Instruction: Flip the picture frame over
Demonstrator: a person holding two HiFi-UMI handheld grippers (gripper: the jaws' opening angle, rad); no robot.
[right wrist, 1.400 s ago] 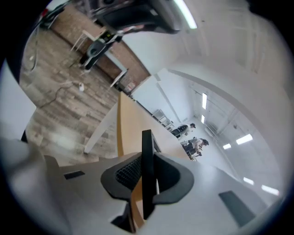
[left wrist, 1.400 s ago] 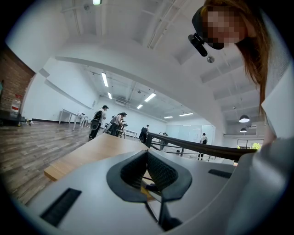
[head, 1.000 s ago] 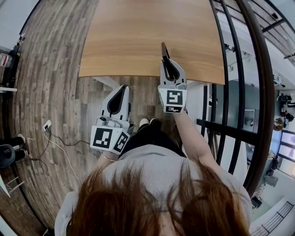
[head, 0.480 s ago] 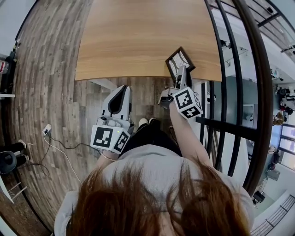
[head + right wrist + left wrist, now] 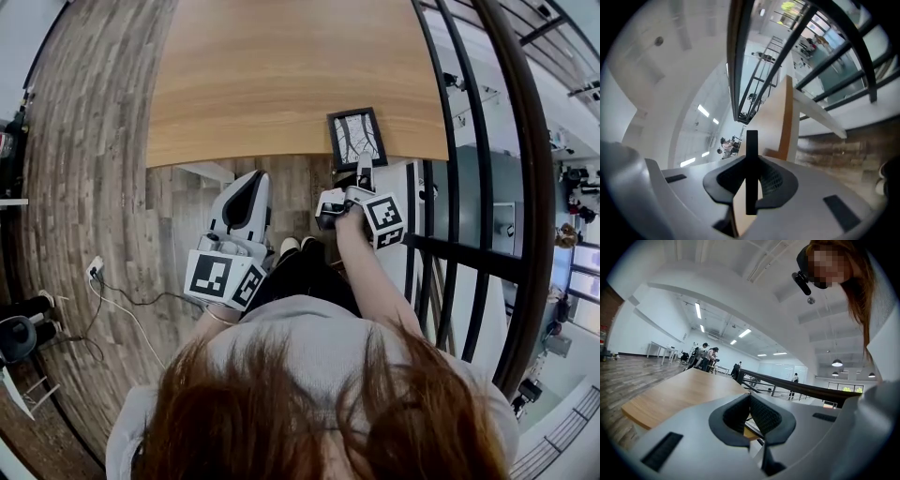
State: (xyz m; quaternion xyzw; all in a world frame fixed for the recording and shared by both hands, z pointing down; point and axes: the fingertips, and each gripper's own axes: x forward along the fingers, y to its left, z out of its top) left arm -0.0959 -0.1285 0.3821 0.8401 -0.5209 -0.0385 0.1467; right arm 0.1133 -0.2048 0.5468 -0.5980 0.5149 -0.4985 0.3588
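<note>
Picture frame (image 5: 356, 138) face up at table (image 5: 262, 84) edge, long axis pointing away; near end clamped in right claw (image 5: 364, 174); left claw (image 5: 246, 189) closed, empty.

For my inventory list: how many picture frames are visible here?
1. The picture frame is at the table's near right edge, picture side up, clamped in the right gripper. Nothing seems to hide another.
</note>
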